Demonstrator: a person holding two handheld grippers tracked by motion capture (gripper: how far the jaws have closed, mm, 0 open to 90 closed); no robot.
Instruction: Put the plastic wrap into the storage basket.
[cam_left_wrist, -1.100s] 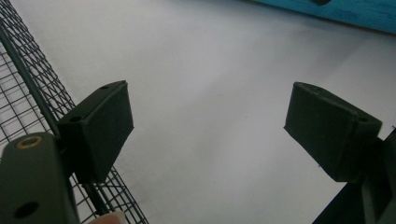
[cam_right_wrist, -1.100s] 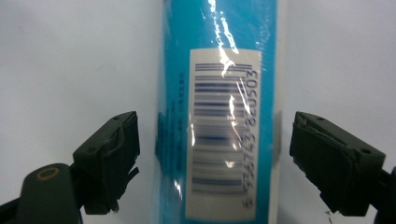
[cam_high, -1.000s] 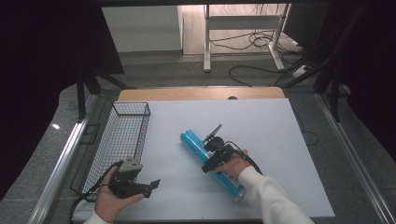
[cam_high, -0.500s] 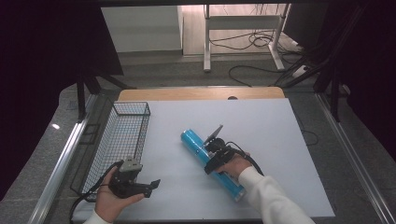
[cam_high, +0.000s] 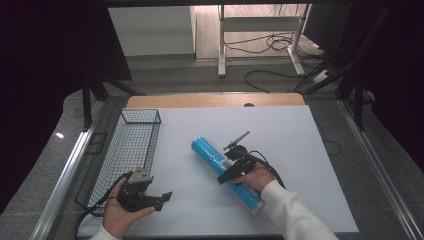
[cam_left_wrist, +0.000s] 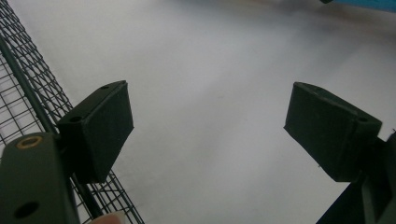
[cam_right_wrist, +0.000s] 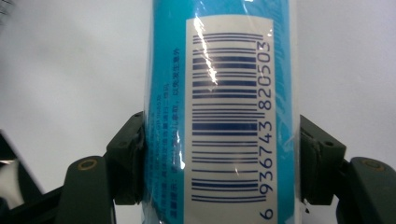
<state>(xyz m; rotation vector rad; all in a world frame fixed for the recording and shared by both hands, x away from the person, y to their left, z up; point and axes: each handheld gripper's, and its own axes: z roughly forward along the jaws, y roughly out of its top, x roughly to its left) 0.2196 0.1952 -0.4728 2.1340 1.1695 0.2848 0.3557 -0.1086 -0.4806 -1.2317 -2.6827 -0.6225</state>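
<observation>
A long blue tube (cam_high: 212, 156) with a white barcode label (cam_right_wrist: 229, 116) lies slantwise on the white table (cam_high: 280, 130), near its middle. My right gripper (cam_high: 234, 169) is shut on the blue tube about halfway along it; both pads (cam_right_wrist: 128, 158) press its sides. My left gripper (cam_high: 161, 197) rests near the table's front left edge, held in a hand, its jaws wide apart over bare tabletop with nothing between the pads (cam_left_wrist: 100, 128).
A black wire basket (cam_high: 127, 145) stands along the table's left side, right beside the left gripper; its mesh (cam_left_wrist: 23, 88) fills that gripper view's left edge. Cables trail from both grippers. Floor cables lie beyond the table's far edge.
</observation>
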